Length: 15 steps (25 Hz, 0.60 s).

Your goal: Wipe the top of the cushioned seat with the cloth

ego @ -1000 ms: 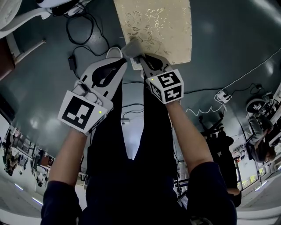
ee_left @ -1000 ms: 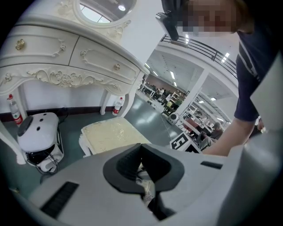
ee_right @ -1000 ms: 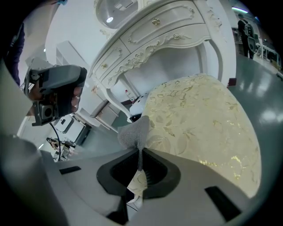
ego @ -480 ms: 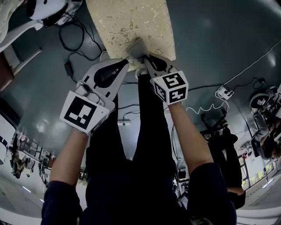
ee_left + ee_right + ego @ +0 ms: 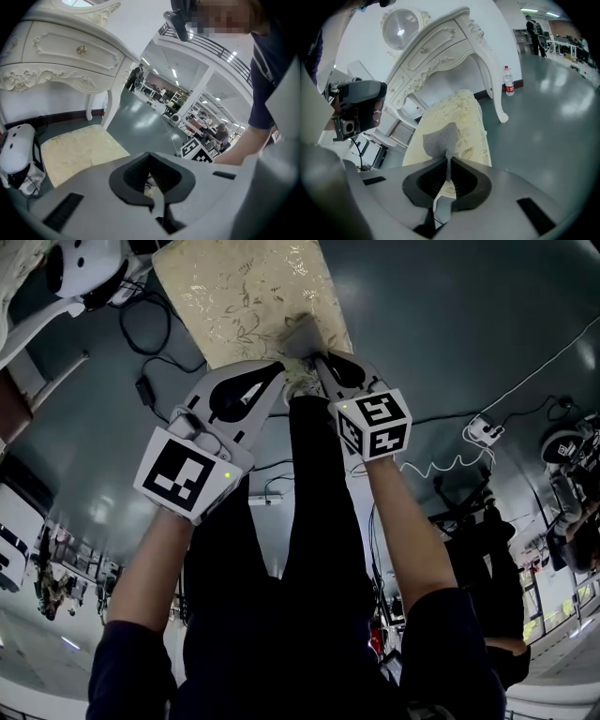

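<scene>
Since the cloth [image 5: 300,334] sits right by the near corner of the cushioned seat [image 5: 234,296], you've got almost no cushion on the near side or to the right of it. All the open fabric runs ahead and off to the left. Your right gripper [image 5: 309,357] has its jaws pinched on a fold of the cloth, and the rest of the grey mesh lies spread on the seat top just past the tips. Your left gripper [image 5: 281,369] hangs just beside it at the seat's near edge, jaws closed together with nothing clamped in them.

Surface-wise, the seat is pale gold with a leafy pattern, and it looks flat and bare apart from the cloth. At its far end, a white carved dressing table [image 5: 440,42] stands over it. A bottle [image 5: 509,80] stands by the wall near a table leg. Black cables [image 5: 159,334] trail on the grey-green floor [image 5: 450,324] left of the seat.
</scene>
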Available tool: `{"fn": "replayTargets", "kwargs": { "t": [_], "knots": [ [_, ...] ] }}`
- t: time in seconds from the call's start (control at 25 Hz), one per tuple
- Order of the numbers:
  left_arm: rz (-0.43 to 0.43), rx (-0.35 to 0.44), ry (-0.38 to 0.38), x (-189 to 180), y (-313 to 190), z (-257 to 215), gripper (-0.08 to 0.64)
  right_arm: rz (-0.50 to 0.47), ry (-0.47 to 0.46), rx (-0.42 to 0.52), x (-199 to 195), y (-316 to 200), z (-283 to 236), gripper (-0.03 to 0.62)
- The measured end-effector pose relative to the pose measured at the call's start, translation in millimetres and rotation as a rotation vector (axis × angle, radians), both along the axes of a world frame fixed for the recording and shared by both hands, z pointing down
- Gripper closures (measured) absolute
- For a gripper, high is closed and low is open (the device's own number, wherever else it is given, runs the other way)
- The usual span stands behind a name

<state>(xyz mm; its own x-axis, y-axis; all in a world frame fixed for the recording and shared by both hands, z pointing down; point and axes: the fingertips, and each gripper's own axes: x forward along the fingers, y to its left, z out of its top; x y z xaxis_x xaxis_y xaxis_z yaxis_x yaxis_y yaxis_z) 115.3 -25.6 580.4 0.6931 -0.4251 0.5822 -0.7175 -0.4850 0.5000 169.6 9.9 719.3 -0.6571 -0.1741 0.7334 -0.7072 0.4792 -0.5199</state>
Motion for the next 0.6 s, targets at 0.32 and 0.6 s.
{"fn": "replayTargets", "kwargs": {
  "t": [0.32,0.6],
  "knots": [
    [0.016,0.002,0.007,15,-8,-4,0.552,0.069,0.043,-0.005,37,-14,4,0.552],
    [0.022,0.022,0.005,12,-13,-12,0.552,0.092,0.052,-0.009,46,-20,1,0.552]
  ]
}}
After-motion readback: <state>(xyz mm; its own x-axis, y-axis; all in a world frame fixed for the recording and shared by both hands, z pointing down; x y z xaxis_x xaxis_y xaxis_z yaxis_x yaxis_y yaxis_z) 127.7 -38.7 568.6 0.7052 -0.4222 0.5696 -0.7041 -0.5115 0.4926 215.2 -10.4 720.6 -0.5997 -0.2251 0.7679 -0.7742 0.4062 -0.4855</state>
